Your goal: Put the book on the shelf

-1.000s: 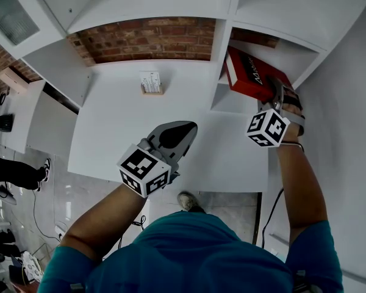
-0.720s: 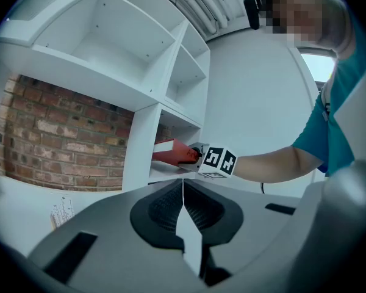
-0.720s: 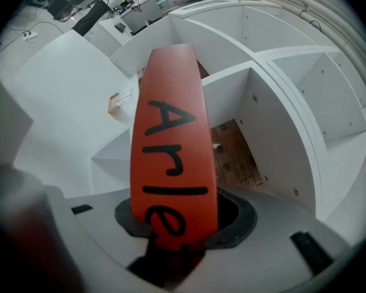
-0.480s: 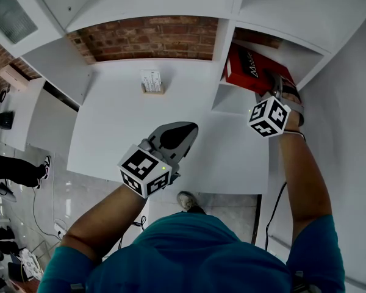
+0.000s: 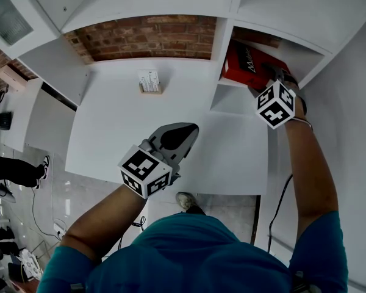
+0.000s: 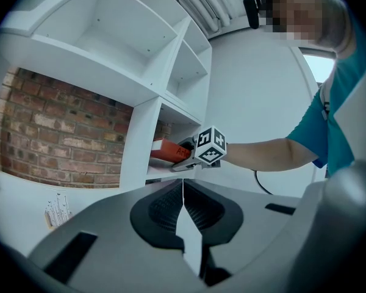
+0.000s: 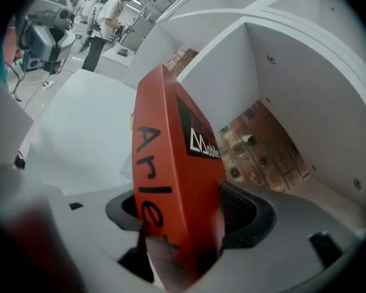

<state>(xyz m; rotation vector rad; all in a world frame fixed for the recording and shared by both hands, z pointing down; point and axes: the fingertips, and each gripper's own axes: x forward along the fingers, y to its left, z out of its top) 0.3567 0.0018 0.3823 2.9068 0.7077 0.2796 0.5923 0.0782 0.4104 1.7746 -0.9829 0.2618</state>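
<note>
The red book [image 5: 244, 66] lies in the right-hand shelf compartment [image 5: 296, 54], its spine towards me. My right gripper [image 5: 271, 75] reaches into that compartment at the book's near end. In the right gripper view the book [image 7: 177, 182] stands between the jaws, which have just been opening; the pads look slack beside its covers. My left gripper [image 5: 182, 129] hovers over the white desk [image 5: 110, 133], shut with nothing in it; its closed jaws meet in the left gripper view [image 6: 183, 191], which also shows the book [image 6: 166, 149] far off.
A small card holder [image 5: 150, 82] stands at the back of the desk before the brick wall [image 5: 146, 38]. A lower small shelf compartment [image 5: 232, 99] sits under the book. A person [image 5: 12, 170] stands on the floor at the left.
My right gripper has pushed further into the shelf compartment with the book, which now lies deeper and flatter. The left gripper has stayed where it was.
</note>
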